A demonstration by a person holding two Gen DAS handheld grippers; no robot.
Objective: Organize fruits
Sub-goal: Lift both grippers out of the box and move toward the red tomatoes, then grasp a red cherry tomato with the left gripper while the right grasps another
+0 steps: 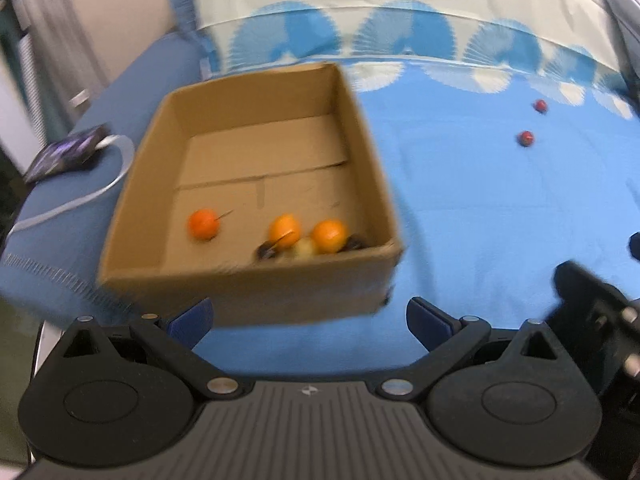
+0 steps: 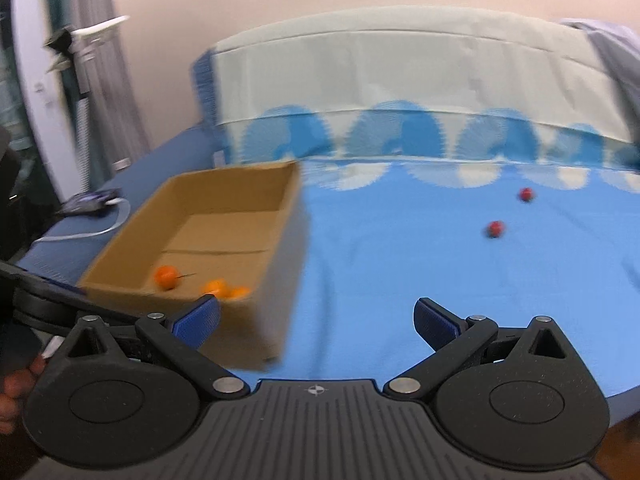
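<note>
My left gripper (image 1: 308, 318) has its blue pads spread wide apart with nothing between them, and it hangs just in front of the near wall of the cardboard box (image 1: 248, 288). The box sits on a bed covered by a blue sheet (image 1: 480, 208), ahead of the gripper and slightly to its left. Inside, against the near wall, I see one orange fruit (image 1: 204, 224) with a thin stem off on its own to the left, then two more orange fruits (image 1: 285, 231) side by side with a pale yellowish one (image 1: 303, 249) tucked between them. Dark shapes flank that cluster, but the blur is too heavy for me to say what they are.

My right gripper (image 2: 316, 320) is likewise wide open and empty, held over the sheet with the box ahead on its left; its left pad overlaps the box's near corner in this view. Two small red fruits (image 2: 496, 229) lie on the sheet well ahead and to the right, apart from each other and far from the box. Beyond the box on the left, a dark pouch (image 1: 66, 152) with a white cable (image 1: 116, 178) rests on the bed.
</note>
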